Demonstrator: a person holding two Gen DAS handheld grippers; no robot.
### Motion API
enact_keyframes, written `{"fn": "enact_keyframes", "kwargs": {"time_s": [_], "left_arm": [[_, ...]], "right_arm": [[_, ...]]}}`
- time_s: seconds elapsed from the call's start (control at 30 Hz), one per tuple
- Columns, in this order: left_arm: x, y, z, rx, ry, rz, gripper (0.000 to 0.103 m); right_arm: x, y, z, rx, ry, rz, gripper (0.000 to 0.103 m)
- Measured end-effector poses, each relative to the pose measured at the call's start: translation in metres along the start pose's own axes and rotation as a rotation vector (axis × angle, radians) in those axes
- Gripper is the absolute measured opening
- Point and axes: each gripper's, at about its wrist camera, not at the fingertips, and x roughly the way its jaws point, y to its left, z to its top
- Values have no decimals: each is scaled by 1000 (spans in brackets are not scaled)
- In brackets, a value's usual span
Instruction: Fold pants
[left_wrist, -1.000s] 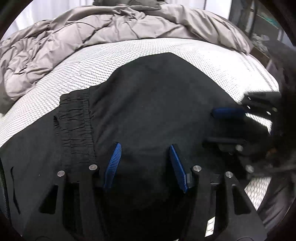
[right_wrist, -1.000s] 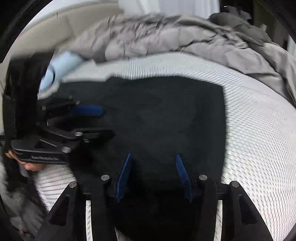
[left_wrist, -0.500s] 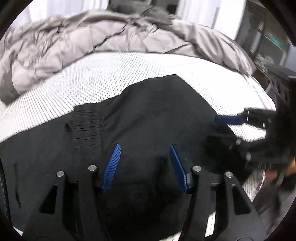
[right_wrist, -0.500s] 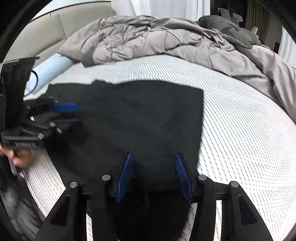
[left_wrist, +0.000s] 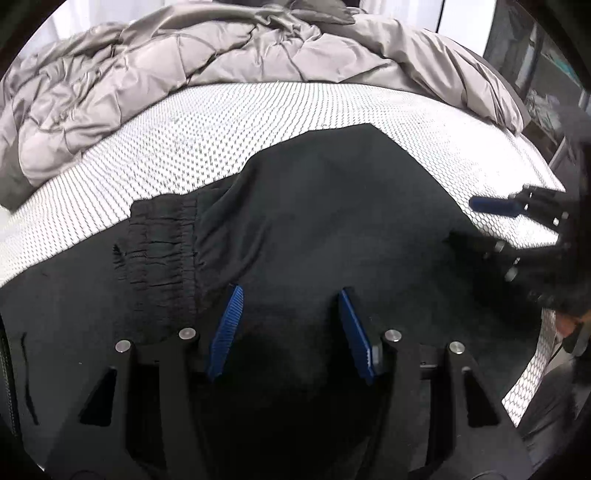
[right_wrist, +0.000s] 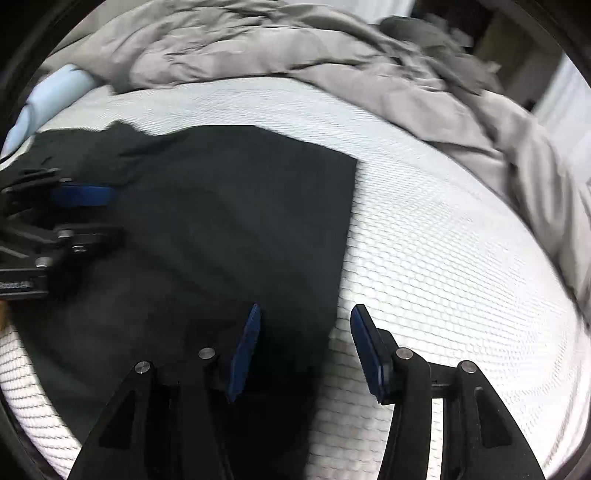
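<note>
Fingers of both the left gripper (left_wrist: 290, 325) and right gripper (right_wrist: 304, 343) spread wide over black pants (left_wrist: 332, 221); neither grasps anything.

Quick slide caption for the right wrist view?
Open right gripper straddles the black pants' edge on the white mattress.

The pants (left_wrist: 314, 229) run off the bottom and left edge of the left wrist view, so where they end isn't visible. In the right wrist view the duvet (right_wrist: 424, 85) is smeared with blur. The right gripper (left_wrist: 491, 221) is half cut off at the left view's edge, its lower finger lost against the black fabric.
</note>
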Motion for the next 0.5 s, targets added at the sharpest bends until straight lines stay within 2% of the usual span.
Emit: {"fn": "enact_keyframes", "kwargs": {"time_s": [0.07, 0.17, 0.23, 0.3, 0.33, 0.37, 0.43, 0.5], "left_arm": [[-10, -3, 1, 8, -22, -18, 52], [-15, -1, 11, -13, -62, -60, 52], [-2, 5, 18, -52, -37, -57, 52], [16, 16, 21, -94, 8, -42, 52], [22, 20, 21, -111, 23, -55, 52], [26, 23, 20, -117, 28, -66, 52], [22, 21, 20, -97, 18, -64, 52], [20, 19, 17, -82, 13, -56, 52]], "right_arm": [[-14, 0, 2, 42, -53, 26, 51], [-24, 18, 15, 22, -107, 96, 51], [-13, 31, 26, 19, -89, 157, 52], [15, 44, 30, 2, -16, 191, 52], [30, 51, 30, -22, 30, 176, 52], [39, 58, 32, -56, 36, 153, 53], [35, 62, 33, -102, 22, 127, 53], [30, 56, 34, -114, 28, 62, 54]]}}
